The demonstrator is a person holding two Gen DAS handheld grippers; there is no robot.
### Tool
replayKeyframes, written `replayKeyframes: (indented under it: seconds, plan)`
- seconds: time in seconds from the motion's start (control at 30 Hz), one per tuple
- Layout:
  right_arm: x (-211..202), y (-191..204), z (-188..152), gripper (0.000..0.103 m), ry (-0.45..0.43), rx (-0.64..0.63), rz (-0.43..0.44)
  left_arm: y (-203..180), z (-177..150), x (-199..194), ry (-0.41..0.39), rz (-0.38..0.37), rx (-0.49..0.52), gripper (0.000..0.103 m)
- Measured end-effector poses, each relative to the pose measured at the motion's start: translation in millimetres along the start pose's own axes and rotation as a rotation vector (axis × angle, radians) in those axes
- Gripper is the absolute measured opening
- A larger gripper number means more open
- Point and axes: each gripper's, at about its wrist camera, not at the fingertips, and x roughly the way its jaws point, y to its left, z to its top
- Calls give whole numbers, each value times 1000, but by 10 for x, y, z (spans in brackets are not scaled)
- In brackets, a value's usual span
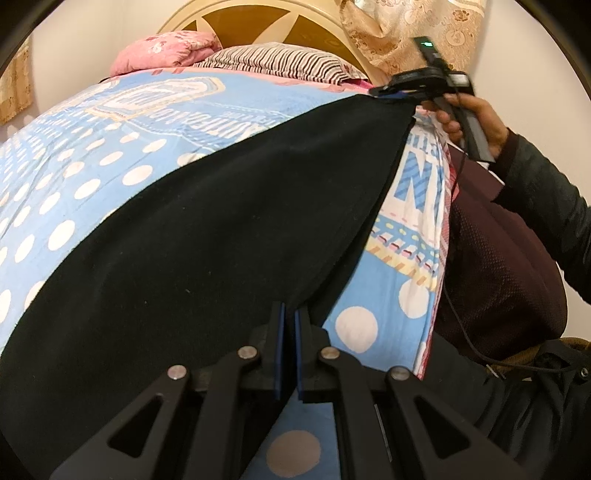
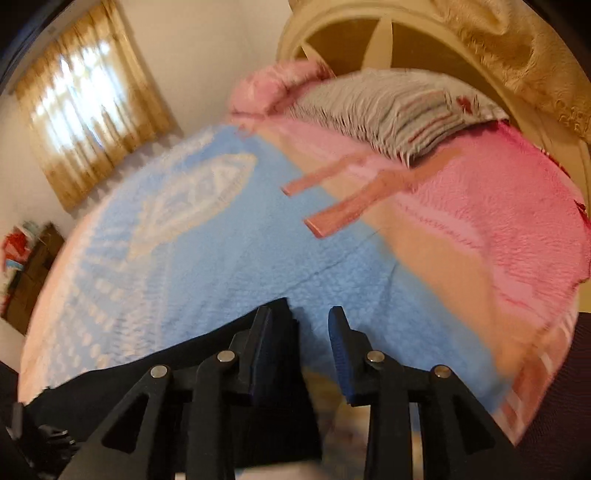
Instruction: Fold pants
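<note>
- Left wrist view: the left gripper (image 1: 289,325), with black fingers and blue pads, is closed on the near edge of the black fabric pants (image 1: 207,221), with the cloth pinched between its pads.
- The pants lie spread flat on the bed, over a light blue bedsheet with white dots (image 1: 92,155), stretching from the near edge towards the far right.
- At the far right corner of the pants, the right gripper (image 1: 388,89) sits at the cloth's corner, held by a hand (image 1: 469,118) in a dark sleeve; from here it cannot be told whether its pads press on the cloth.
- Behind the bed are a pink flowered pillow (image 1: 162,48), a striped pillow (image 1: 273,59) and a cream and brown headboard (image 1: 240,22).
- Right wrist view, blurred: the right gripper (image 2: 301,321) has its jaws partly apart. A corner of the black pants (image 2: 273,314) lies against the left finger, with a clear gap to the right pad, so nothing is clamped.
- Beyond it are the blue sheet, a pink fleecy blanket (image 2: 498,206) and a curtained window (image 2: 88,110).
</note>
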Motion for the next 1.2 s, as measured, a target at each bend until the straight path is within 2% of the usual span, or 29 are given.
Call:
replayKeyframes:
  seconds: [0.1, 0.2, 0.27, 0.3, 0.37, 0.5, 0.63, 0.77, 0.8, 0.83, 0.87, 0.93, 1.03, 1.13, 1.17, 1.2]
  plan:
    - [-251, 89, -139, 34, -24, -42, 72, 15, -12, -13, -2, -3, -3, 6]
    - [-296, 227, -330, 34, 26, -129, 110, 12, -17, -22, -3, -1, 0, 6]
    - [-244, 229, -438, 34, 61, -151, 41, 9, -17, -20, -3, 1, 0, 6]
    - [-245, 186, -463, 34, 59, -133, 15, 5, -18, -21, -3, 1, 2, 6]
    - [-316, 13, -484, 34, 31, -37, 54, 11, -16, -22, -3, -2, -1, 6]
    - [-465, -173, -502, 34, -4, 86, 54, 28, -10, -24, -4, -10, -14, 6]
    - [-416, -124, -537, 34, 48, 101, 79, 31, -5, -17, -2, -11, -13, 6]
    - [-319, -115, -492, 34, 46, 132, 93, 40, -8, -20, -2, -12, -13, 6]
    - [-286, -117, -480, 32, 47, 145, 94, 42, -12, -24, -2, -12, -14, 6]
    - [-249, -114, -454, 26, 47, 155, 84, 41, -12, -23, -2, -12, -14, 6]
    - [-198, -92, -417, 9, 49, 153, 66, 42, -14, -25, -2, -12, -15, 7]
    - [-200, -13, -356, 9, 21, 129, 66, 45, -14, -23, -1, -14, -16, 7]
    - [-365, 117, -307, 9, -54, 63, 112, 54, -20, -30, -3, -20, -19, 7]
    - [-388, 128, -334, 9, -16, 19, 77, 67, -28, -32, -3, -26, -20, 7]
    - [-341, 86, -365, 12, 25, 2, 43, 73, -28, -31, -3, -29, -20, 8]
    - [-307, 66, -390, 20, 55, -20, -16, 81, -26, -29, -2, -32, -19, 8]
